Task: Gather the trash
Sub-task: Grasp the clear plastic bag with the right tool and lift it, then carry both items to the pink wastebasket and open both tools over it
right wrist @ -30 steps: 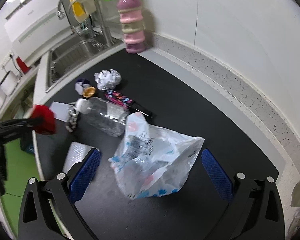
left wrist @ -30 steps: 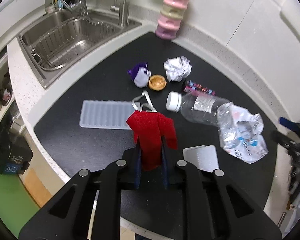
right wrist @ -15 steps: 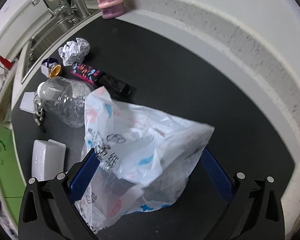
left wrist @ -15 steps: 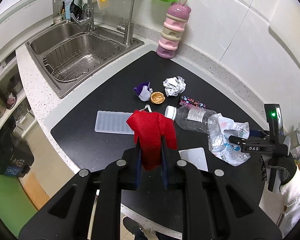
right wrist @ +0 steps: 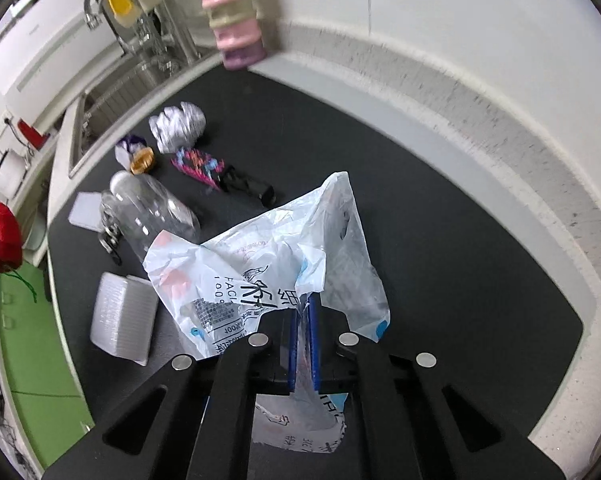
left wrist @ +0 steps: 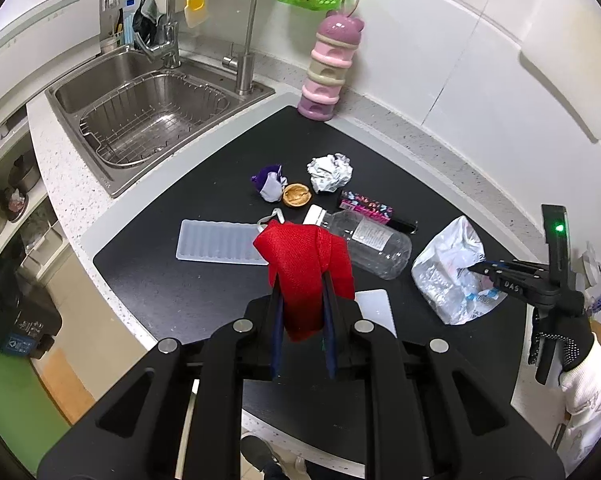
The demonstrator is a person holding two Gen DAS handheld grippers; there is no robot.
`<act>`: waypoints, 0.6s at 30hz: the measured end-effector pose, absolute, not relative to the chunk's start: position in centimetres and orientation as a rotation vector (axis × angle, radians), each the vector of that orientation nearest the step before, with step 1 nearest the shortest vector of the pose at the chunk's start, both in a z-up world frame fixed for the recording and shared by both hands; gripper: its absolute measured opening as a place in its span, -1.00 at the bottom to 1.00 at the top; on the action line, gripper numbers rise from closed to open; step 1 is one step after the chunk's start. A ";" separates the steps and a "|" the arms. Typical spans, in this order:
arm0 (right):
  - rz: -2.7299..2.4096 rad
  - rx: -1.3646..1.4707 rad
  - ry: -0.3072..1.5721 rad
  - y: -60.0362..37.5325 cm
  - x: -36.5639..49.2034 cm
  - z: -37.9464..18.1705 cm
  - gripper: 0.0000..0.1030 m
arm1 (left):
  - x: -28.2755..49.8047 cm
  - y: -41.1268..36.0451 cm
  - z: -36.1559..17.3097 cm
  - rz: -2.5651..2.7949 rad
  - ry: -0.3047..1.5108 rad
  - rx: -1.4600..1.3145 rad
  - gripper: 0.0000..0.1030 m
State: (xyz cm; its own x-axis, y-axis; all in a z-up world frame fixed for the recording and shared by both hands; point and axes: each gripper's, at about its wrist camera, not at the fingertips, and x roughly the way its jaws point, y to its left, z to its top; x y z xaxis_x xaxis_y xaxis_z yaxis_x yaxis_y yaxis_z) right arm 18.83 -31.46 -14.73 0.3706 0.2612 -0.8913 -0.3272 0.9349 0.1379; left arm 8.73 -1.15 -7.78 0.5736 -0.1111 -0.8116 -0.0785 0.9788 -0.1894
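Note:
My left gripper point(left wrist: 300, 280) is shut on a red mesh cloth point(left wrist: 304, 260) and holds it above the black counter mat point(left wrist: 160, 280). In the right wrist view my right gripper point(right wrist: 304, 312) has its jaws closing tight on a fold of the white printed plastic bag point(right wrist: 260, 264), which lies at the mat's right side point(left wrist: 448, 268). Loose trash lies between them: a clear bottle point(left wrist: 368, 240), a crumpled paper ball point(left wrist: 329, 172), a purple-white wrapper point(left wrist: 270, 184), a brown shell point(left wrist: 297, 195) and a colourful tube point(left wrist: 366, 208).
A white ribbed tray point(left wrist: 216, 236) and a white plastic box point(right wrist: 122, 316) lie on the mat. The steel sink point(left wrist: 140, 120) is at the far left, and a pink stacked container point(left wrist: 330, 68) stands against the wall. A gloved hand point(left wrist: 560, 344) holds the right gripper.
The right gripper dropped onto the plastic bag and went from wide open to shut on it. The left gripper rose with the red cloth, so more of the sink and wall shows.

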 end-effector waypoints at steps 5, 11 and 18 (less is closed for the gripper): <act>0.410 -0.066 1.033 -31.4 16.9 -10.2 -0.92 | 7.7 -1.2 -6.3 -0.017 0.930 -0.211 -0.69; 0.527 -0.102 0.903 -28.1 13.6 -4.2 -0.92 | 4.7 -0.4 -4.0 0.013 0.879 -0.214 -0.69; 0.737 -0.180 0.833 -20.3 9.1 -1.4 -0.92 | -1.3 3.3 -2.7 0.141 0.845 -0.234 -0.69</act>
State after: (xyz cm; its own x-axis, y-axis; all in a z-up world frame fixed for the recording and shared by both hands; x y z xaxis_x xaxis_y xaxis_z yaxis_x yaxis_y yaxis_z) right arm 9.10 -20.34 -1.40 0.4443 0.5234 -0.7271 -0.6584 0.7412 0.1312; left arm -1.26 3.30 -2.65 0.6562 0.0311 -0.7540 -0.2159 0.9651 -0.1481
